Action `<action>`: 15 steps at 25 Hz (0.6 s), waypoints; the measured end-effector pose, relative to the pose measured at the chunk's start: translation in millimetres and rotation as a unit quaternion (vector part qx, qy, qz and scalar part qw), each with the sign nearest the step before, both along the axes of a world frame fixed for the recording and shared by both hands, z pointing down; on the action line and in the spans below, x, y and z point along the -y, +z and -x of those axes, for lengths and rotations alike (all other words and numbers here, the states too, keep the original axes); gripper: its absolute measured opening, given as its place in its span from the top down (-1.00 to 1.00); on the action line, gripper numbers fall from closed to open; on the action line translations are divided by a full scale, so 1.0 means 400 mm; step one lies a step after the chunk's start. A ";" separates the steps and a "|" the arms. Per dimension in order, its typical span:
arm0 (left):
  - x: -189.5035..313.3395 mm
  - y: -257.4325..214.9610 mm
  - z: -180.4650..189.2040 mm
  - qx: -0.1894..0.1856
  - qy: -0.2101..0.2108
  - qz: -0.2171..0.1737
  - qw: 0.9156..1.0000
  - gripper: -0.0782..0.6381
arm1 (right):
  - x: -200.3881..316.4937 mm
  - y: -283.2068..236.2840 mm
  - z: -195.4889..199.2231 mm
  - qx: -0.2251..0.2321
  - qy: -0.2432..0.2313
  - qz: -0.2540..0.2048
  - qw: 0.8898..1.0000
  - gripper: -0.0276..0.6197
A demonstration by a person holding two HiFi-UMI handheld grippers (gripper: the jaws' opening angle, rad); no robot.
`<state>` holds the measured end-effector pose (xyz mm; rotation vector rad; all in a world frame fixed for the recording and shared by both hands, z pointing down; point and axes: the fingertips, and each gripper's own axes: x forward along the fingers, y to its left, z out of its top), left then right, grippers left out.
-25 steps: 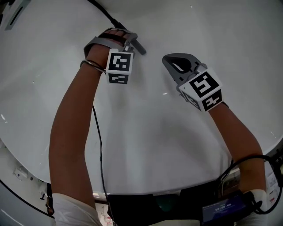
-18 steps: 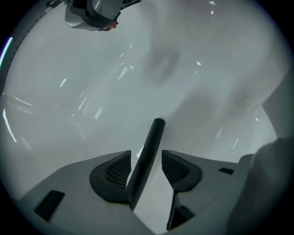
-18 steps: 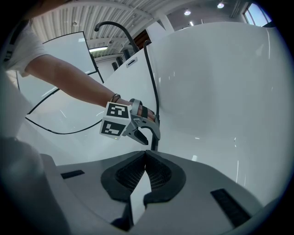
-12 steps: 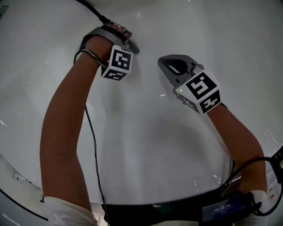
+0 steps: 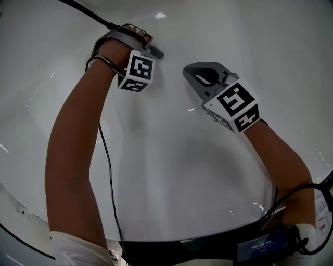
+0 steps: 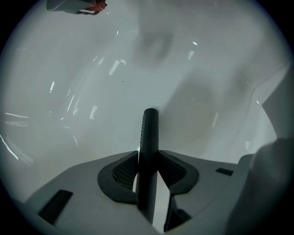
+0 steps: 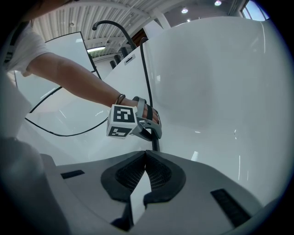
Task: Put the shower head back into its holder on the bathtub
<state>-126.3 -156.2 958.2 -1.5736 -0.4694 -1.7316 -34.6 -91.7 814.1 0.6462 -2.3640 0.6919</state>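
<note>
The shower head's black handle [image 6: 149, 131] stands between the jaws of my left gripper [image 6: 148, 156], which are closing, and both pads touch it. In the head view the left gripper [image 5: 154, 51] points steeply down at the white bathtub [image 5: 171, 171], upper left. The black shower hose [image 5: 86, 10] runs off from it to the top left. From the right gripper view the left gripper [image 7: 146, 132] shows with the handle [image 7: 155, 144] sticking out below it. My right gripper [image 5: 188, 71] hangs to the right of it, shut with nothing in its jaws [image 7: 146, 153]. The shower head's holder is not in view.
A curved black tap [image 7: 110, 25] rises at the tub's far rim, and the hose [image 7: 144, 73] runs down the tub wall from there. A thin black cable [image 5: 106, 171] trails along my left arm. The tub's rim [image 5: 21, 208] curves past at lower left.
My left hand has shifted up and left in the head view and rolled, so its marker cube faces differently. The right gripper has stayed almost still.
</note>
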 end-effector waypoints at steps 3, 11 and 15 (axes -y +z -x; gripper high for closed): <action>-0.037 -0.071 -0.026 -0.032 -0.017 0.016 0.999 0.38 | -0.020 -0.069 -0.020 -0.011 -0.004 0.010 1.000 0.88; -0.060 -0.406 -0.171 -0.132 -0.096 -0.007 0.987 0.39 | -0.068 -0.338 -0.145 -0.001 0.008 -0.020 1.000 0.88; -0.124 -0.265 -0.190 -0.212 -0.179 0.042 0.960 0.40 | -0.118 -0.190 -0.137 -0.007 0.017 0.025 1.000 0.88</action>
